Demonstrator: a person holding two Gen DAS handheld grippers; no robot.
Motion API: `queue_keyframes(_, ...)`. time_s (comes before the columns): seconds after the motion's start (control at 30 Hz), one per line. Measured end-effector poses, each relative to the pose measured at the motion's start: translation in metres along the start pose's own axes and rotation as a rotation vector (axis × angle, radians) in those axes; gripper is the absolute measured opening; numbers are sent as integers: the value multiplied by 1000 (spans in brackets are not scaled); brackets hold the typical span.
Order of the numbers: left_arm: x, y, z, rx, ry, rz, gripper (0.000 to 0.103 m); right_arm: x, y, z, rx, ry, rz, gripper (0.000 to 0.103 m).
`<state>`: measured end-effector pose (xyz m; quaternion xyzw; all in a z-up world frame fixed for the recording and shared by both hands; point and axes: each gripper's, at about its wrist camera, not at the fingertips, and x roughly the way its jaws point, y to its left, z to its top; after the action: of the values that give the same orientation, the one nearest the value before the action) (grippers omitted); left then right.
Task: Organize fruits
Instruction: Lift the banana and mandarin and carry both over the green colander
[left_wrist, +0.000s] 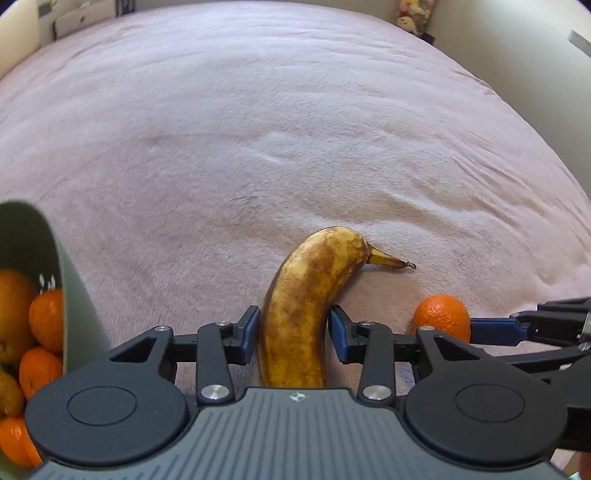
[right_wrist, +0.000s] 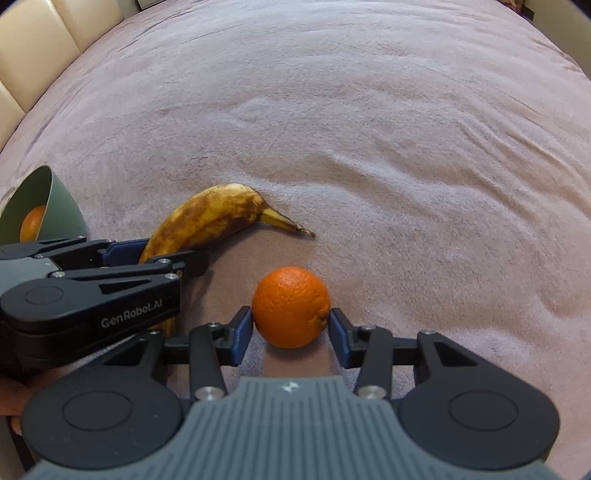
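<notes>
A brown-spotted banana (left_wrist: 306, 280) (right_wrist: 210, 218) lies on the pink blanket (left_wrist: 258, 129). My left gripper (left_wrist: 293, 328) (right_wrist: 162, 254) straddles its lower half, both blue pads against the peel. Just to the right sits an orange (right_wrist: 290, 302) (left_wrist: 441, 314). My right gripper (right_wrist: 291, 328) is shut on it, with a pad touching each side. Both fruits rest on the blanket. A green bowl (left_wrist: 74, 295) (right_wrist: 59, 206) at the left holds several oranges (left_wrist: 44, 317).
The blanket (right_wrist: 369, 129) covers a wide bed stretching ahead and to the right of the fruit. A cream padded headboard (right_wrist: 37, 55) lines the far left. Stuffed toys (left_wrist: 412, 16) sit in the far corner. A hand (right_wrist: 14, 398) holds the left gripper.
</notes>
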<state>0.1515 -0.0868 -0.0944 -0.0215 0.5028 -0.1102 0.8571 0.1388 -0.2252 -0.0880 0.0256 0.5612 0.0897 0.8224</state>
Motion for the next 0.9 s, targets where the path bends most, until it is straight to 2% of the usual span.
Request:
queue_keyframes(0.4,-35,7,1,-31,-50,32,45,-11,12,5,-15,-15,-43,42)
queue_keyframes(0.9,-103,39,5,-106,-143,68,45,-49,57,22,-73,-126,19,42)
